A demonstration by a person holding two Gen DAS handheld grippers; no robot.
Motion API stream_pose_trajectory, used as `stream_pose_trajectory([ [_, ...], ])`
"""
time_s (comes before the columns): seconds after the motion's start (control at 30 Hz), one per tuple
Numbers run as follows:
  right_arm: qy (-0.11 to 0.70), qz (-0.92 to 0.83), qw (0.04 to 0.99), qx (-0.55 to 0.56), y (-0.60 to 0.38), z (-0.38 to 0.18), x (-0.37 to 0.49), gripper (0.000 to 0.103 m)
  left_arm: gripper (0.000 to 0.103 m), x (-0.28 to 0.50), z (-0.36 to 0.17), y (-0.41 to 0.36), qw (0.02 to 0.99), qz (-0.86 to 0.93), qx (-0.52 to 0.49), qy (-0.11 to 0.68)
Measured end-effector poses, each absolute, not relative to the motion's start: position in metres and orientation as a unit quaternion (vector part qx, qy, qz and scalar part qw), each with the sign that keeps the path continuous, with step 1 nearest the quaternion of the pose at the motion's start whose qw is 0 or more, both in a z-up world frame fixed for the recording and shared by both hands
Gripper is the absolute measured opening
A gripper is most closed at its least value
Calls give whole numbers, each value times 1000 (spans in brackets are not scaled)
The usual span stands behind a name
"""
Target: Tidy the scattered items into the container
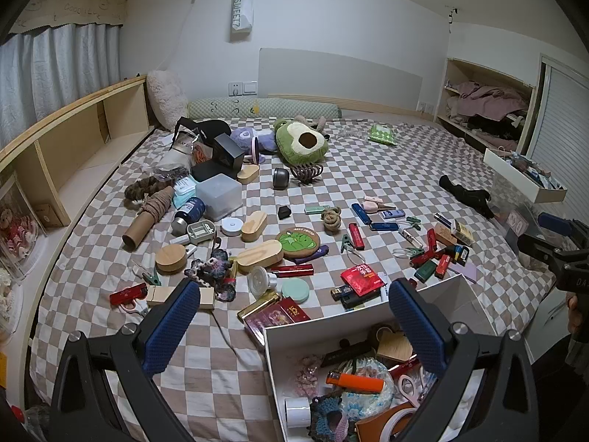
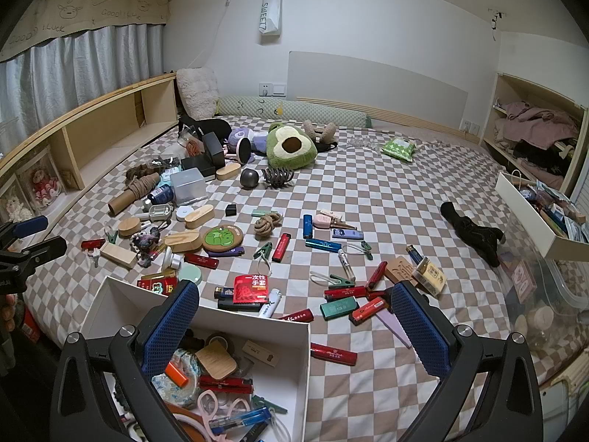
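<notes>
We hold both grippers, left (image 1: pixel 292 322) and right (image 2: pixel 294 322), with jaws apart and empty. The white box (image 2: pixel 254 318) sits at the bed's (image 2: pixel 386 191) near edge, part-filled; lighters (image 2: pixel 281 246) lie scattered mid-bed.

The white box (image 1: pixel 371 326) is cut off by both views' bottom edge.

Black-framed left claw (image 1: pixel 291 313), blue textured finger pads (image 1: pixel 170 326), silver screws, matching right claw (image 2: pixel 294 313)
</notes>
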State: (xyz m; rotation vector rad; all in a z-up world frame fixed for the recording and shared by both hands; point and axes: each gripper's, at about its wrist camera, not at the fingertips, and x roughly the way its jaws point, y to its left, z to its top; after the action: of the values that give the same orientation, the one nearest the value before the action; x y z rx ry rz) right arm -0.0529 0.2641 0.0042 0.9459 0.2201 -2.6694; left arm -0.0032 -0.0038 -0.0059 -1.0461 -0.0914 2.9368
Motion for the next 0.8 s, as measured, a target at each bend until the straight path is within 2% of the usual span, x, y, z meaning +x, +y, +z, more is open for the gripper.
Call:
stream_pose_trajectory([
  [0.8, 70, -930, 154, 325, 268, 6, -47, 103, 103, 2, -4, -10, 19, 943, -331, -38],
])
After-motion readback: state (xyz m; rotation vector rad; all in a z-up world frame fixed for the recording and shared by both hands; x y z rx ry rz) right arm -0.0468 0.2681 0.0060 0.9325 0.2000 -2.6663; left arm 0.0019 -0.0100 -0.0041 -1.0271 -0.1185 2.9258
